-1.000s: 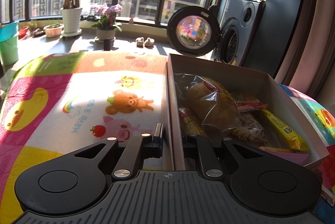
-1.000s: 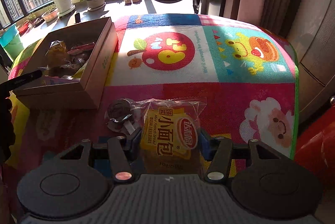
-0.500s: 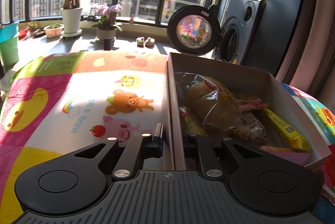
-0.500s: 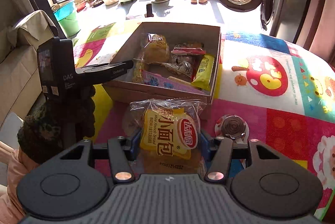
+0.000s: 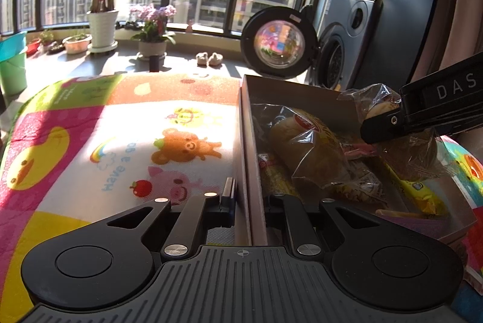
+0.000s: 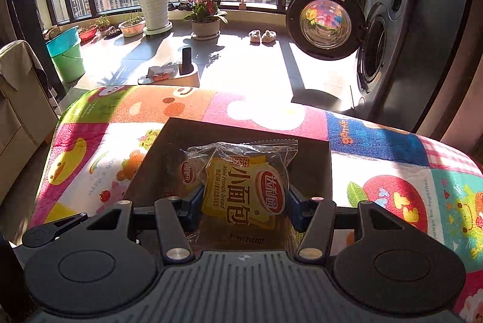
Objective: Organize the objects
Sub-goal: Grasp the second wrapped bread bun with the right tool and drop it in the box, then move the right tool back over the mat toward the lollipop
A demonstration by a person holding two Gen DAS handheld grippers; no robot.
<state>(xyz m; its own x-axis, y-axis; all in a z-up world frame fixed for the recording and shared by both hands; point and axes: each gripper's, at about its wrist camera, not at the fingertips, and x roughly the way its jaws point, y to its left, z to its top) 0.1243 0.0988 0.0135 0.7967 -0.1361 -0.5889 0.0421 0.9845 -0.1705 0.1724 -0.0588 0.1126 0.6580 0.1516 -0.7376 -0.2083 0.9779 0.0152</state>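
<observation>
The right gripper (image 6: 243, 204) held the bread packet (image 6: 241, 193) above the box (image 5: 302, 87) at frame centre; the left gripper's (image 5: 249, 199) fingers pinched the box's wall.

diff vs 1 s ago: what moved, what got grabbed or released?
The right gripper, shut on the clear-wrapped yellow mini bread packet throughout, carried it from the colourful cartoon mat over to above the open brown cardboard box; it now shows in the left wrist view. Nothing was grabbed or released. Unchanged: the left gripper pinching the box's wall, and the snacks already inside.
</observation>
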